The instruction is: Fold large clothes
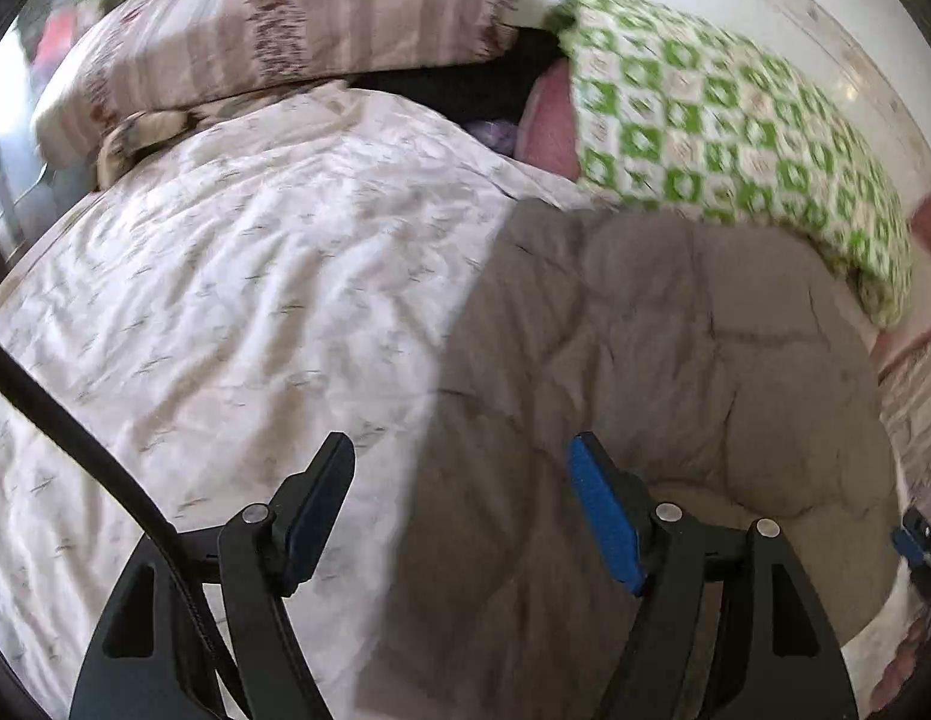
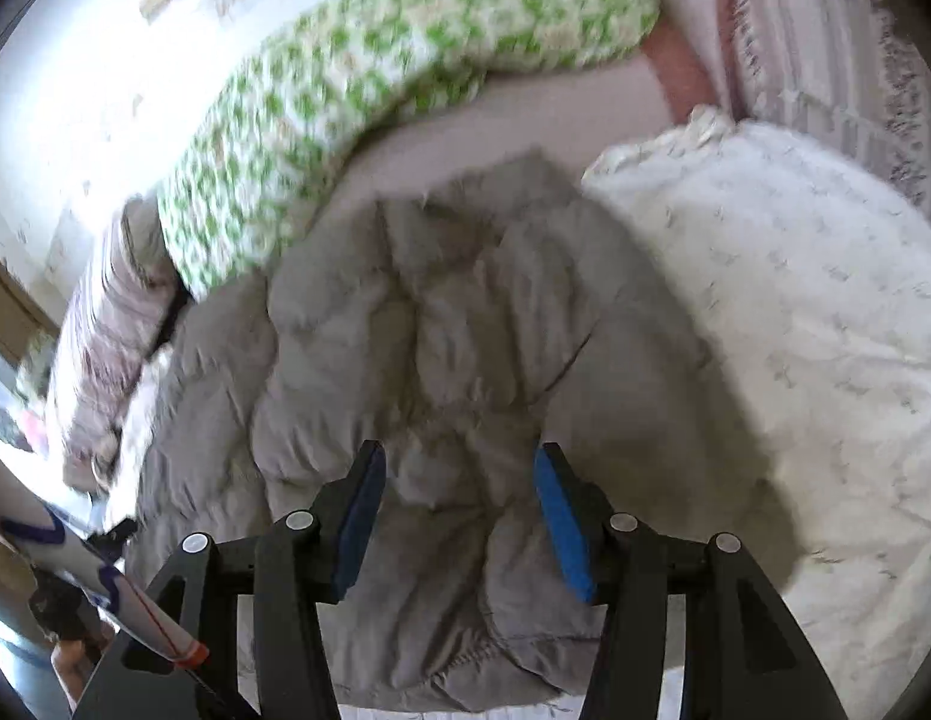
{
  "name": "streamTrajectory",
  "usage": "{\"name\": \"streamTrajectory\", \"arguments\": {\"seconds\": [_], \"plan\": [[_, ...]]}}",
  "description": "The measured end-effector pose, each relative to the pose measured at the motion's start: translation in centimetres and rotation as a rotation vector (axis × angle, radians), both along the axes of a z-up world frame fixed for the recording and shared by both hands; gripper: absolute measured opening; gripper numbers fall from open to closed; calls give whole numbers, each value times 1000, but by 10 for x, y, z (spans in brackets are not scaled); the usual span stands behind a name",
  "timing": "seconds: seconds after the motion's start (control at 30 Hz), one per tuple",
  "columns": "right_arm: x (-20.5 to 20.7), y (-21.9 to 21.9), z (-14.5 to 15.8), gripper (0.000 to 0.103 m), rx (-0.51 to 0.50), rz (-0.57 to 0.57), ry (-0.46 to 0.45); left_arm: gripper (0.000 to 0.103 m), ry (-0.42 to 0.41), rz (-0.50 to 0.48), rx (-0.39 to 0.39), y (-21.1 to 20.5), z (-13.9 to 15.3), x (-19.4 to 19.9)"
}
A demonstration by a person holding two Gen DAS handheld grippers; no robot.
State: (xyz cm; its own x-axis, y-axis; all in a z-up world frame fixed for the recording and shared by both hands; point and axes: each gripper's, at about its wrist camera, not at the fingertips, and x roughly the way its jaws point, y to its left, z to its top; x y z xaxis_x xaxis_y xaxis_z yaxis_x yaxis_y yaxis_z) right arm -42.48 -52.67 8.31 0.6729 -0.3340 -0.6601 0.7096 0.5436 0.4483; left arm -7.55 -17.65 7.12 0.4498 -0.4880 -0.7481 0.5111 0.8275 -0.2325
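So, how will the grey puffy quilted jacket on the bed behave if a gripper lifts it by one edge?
The grey puffy quilted jacket is crumpled into soft folds, so it will probably sag and unfold. Its puffed padding suggests it is light for its bulk. The fabric looks smooth, so a shallow pinch by the open right gripper may slip.

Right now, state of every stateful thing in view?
grey puffer jacket: bunched on the bed, held by neither gripper.
white quilt: spread out, wrinkled.
green checked pillow: lying against the wall.
left gripper: open, empty.
right gripper: open, over the jacket, not gripping.
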Motion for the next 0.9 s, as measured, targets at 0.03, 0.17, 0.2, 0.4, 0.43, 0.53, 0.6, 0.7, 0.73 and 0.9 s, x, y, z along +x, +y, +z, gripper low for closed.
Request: {"name": "streamTrajectory", "arguments": {"seconds": [0.03,0.17,0.2,0.4,0.43,0.53,0.6,0.7,0.73,0.9], "plan": [[-9,-1,4,71,-10,-29,-9,78,19,18,-29,12,4,3],[-50,-8,2,72,39,-104,-37,78,99,45,-92,47,5,14],[-60,-9,-1,72,59,-123,-45,78,125,51,-102,54,3,15],[-118,-7,-19,72,208,-238,-112,79,377,66,-213,95,-24,3],[-124,-5,-21,73,224,-248,-124,79,406,67,-229,100,-28,-1],[-147,5,-31,80,272,-278,-170,79,442,96,-265,109,-37,-8],[-150,7,-41,81,305,-285,-178,79,467,109,-287,111,-42,-10],[-146,4,-51,81,350,-266,-186,79,497,96,-308,104,-47,-10],[-146,3,-53,81,353,-265,-191,79,501,91,-320,101,-48,-11],[-142,-3,-57,82,357,-272,-221,79,511,88,-340,87,-54,-12]]}}
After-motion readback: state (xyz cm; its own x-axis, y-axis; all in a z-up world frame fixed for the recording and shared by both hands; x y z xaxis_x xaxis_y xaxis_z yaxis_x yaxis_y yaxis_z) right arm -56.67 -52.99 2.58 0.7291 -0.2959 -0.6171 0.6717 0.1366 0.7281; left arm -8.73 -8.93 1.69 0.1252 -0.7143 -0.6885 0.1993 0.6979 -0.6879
